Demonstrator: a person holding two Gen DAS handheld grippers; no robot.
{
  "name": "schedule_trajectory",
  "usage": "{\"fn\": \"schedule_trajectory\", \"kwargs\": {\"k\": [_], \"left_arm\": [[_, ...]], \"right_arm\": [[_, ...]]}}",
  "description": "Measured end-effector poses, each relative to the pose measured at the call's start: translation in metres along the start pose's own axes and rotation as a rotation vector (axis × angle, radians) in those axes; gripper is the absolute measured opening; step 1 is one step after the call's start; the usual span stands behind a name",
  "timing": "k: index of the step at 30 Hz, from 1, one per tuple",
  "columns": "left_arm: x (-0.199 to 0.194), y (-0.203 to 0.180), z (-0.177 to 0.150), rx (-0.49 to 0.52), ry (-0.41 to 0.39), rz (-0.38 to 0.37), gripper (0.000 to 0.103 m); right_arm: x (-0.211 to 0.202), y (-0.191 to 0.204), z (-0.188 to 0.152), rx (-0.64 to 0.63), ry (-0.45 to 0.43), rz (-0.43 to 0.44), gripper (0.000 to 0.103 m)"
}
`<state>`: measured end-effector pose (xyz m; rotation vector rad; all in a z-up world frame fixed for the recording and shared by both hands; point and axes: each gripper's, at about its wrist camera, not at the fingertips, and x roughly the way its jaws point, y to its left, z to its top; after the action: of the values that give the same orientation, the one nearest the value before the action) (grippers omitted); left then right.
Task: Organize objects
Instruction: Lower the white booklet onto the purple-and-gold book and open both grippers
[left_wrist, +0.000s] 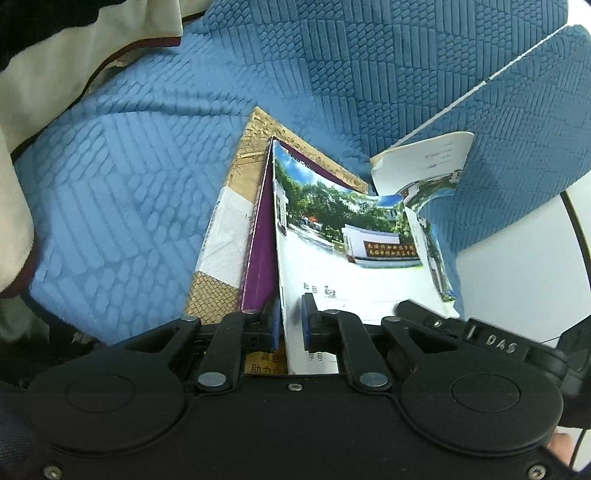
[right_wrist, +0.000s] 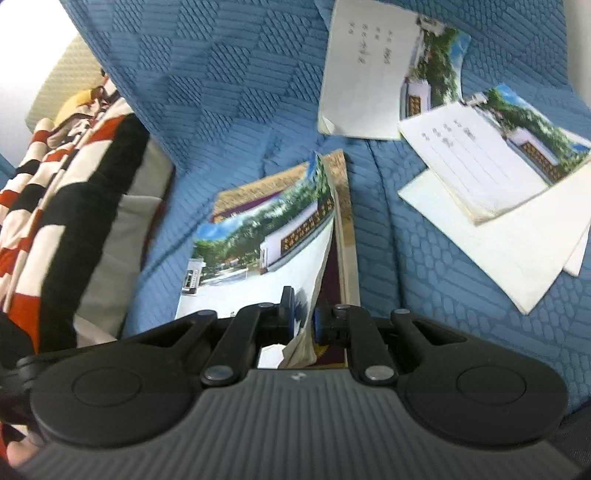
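Left tool (left_wrist: 290, 321) and right tool (right_wrist: 303, 314) both pinching same notebook (left_wrist: 332, 258), nearly closed. Stack under it half hidden.

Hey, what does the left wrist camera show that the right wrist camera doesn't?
Only the left wrist view: the left tongs shut on a notebook's edge, and a cream cloth. Only the right wrist view: the right tongs shut on that notebook, a striped blanket, and loose white paper. Both: the blue quilted cover, the gold-patterned book beneath, another notebook.
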<state>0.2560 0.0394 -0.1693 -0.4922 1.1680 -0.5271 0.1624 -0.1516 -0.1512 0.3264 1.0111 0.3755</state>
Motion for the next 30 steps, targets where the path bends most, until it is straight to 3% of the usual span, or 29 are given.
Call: {"fn": "schedule_trajectory", "kwargs": {"k": [10,12,13,14,16,17,18,23,30], "left_arm": [[-0.004,-0.006,0.007,0.035,0.017,0.028,0.013],[-0.010,-0.014,0.008,0.069,0.014,0.054,0.019],[-0.014,-0.019,0.008,0.084,0.006,0.061,0.028],[-0.018,-0.023,0.009,0.101,-0.003,0.063,0.036],[-0.028,-0.034,0.010,0.133,-0.024,0.054,0.037],[-0.034,-0.040,0.011,0.150,-0.036,0.052,0.040],[-0.040,-0.046,0.011,0.165,-0.049,0.051,0.041],[-0.074,-0.079,0.011,0.234,-0.114,0.014,0.056],[-0.123,-0.126,0.003,0.306,-0.193,-0.042,0.078]], "right_arm": [[0.004,-0.003,-0.008,0.010,0.028,0.008,0.014],[0.002,-0.003,-0.007,0.011,0.035,0.014,0.019],[0.002,-0.003,-0.006,0.012,0.041,0.016,0.022],[0.001,-0.003,-0.005,0.013,0.047,0.017,0.031],[-0.003,-0.002,-0.004,0.010,0.048,0.015,0.056],[-0.007,-0.002,-0.004,0.006,0.039,0.016,0.074],[-0.011,-0.001,-0.003,0.001,0.024,0.016,0.082],[-0.041,0.006,0.005,-0.030,-0.045,0.026,0.080],[-0.113,0.027,0.016,-0.141,-0.214,0.018,0.080]]}}
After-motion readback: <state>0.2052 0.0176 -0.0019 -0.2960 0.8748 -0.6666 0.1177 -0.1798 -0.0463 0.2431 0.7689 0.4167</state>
